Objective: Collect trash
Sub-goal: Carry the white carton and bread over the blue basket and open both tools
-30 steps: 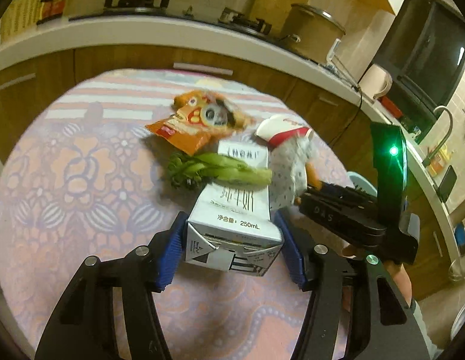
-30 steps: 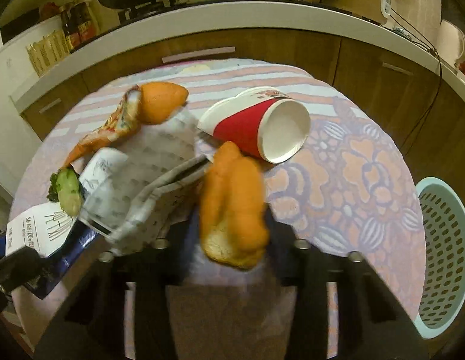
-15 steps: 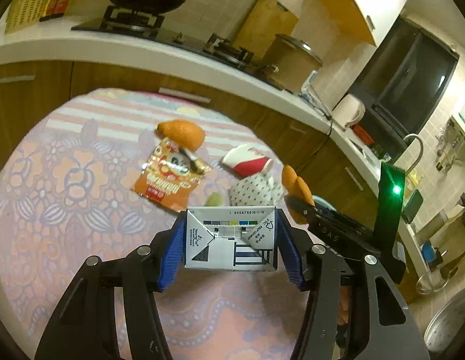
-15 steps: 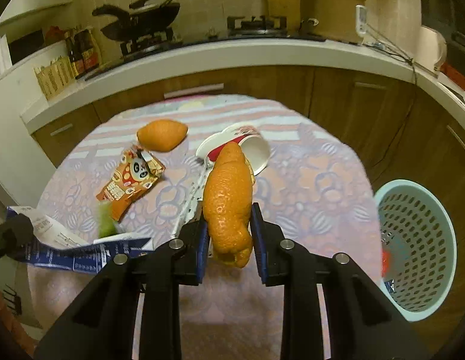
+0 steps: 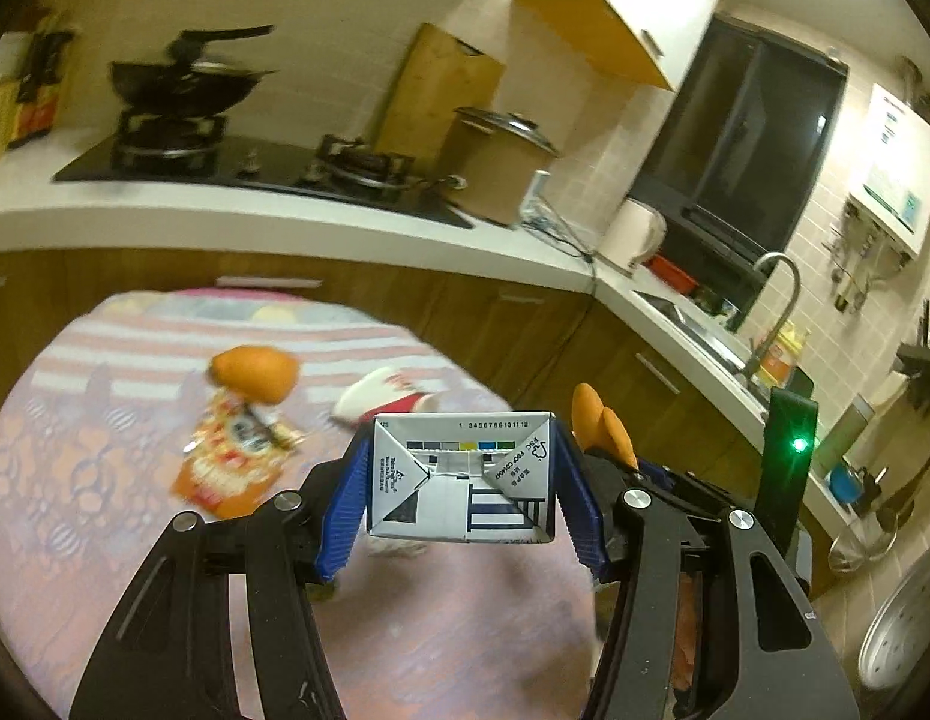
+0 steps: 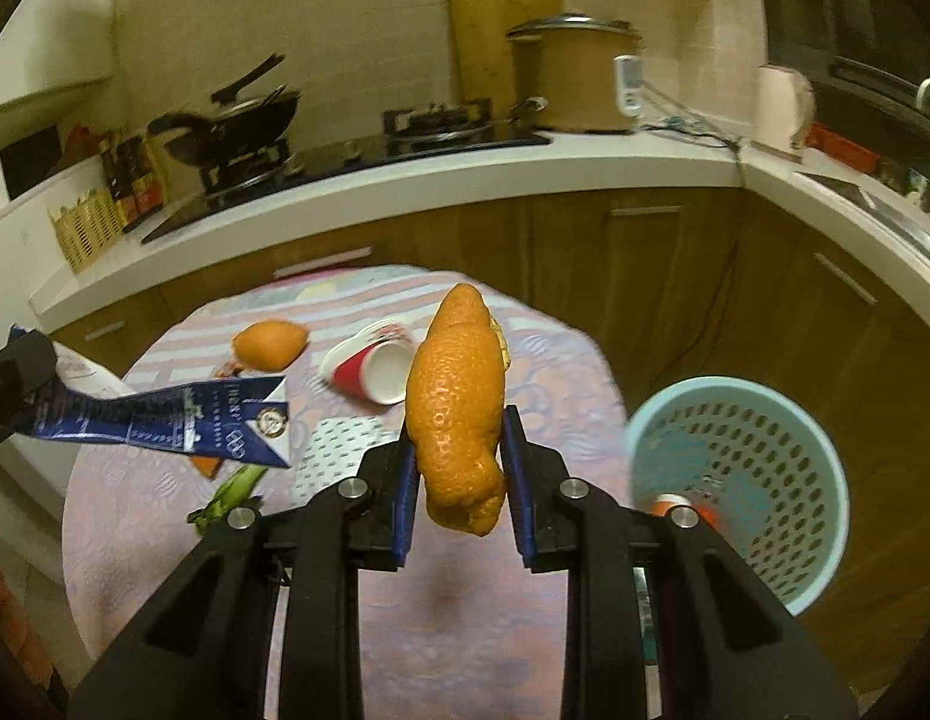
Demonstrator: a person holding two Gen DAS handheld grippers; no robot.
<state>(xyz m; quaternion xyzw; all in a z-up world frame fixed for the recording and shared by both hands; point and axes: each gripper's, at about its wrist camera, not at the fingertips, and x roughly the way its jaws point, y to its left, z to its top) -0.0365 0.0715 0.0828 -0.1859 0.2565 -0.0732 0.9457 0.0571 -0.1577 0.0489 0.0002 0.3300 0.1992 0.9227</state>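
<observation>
1. The right gripper (image 6: 456, 483) is closed on a long piece of orange peel (image 6: 456, 420); the blue pads press it from both sides and the peel stands up between them, its lower end hanging a little under the pads.
2. The left gripper (image 5: 462, 501) holds a milk carton (image 5: 462, 480) across its width, the folded end of the carton facing the camera. In the right wrist view the same carton (image 6: 165, 420) is seen from the side, in the air above the left part of the tabletop (image 6: 465, 630).
3. In my judgement the step in hand is the carrying: both pieces are lifted and not yet dropped.
4. The next move, I think, is to bring each gripper over the basket (image 6: 741, 480) and open it there. The basket stands on the floor beside the right edge of the tabletop (something red and white lies already inside), so the right gripper is the nearer one.
5. Other trash lies on the tabletop toward its far edge: a second orange peel (image 6: 270, 345), a red paper cup (image 6: 369, 369) on its side, and a snack wrapper (image 5: 231, 468).
6. Nearer to the left edge there is a green vegetable stalk (image 6: 231, 495) and a white dotted paper (image 6: 345, 450) beside it.
</observation>
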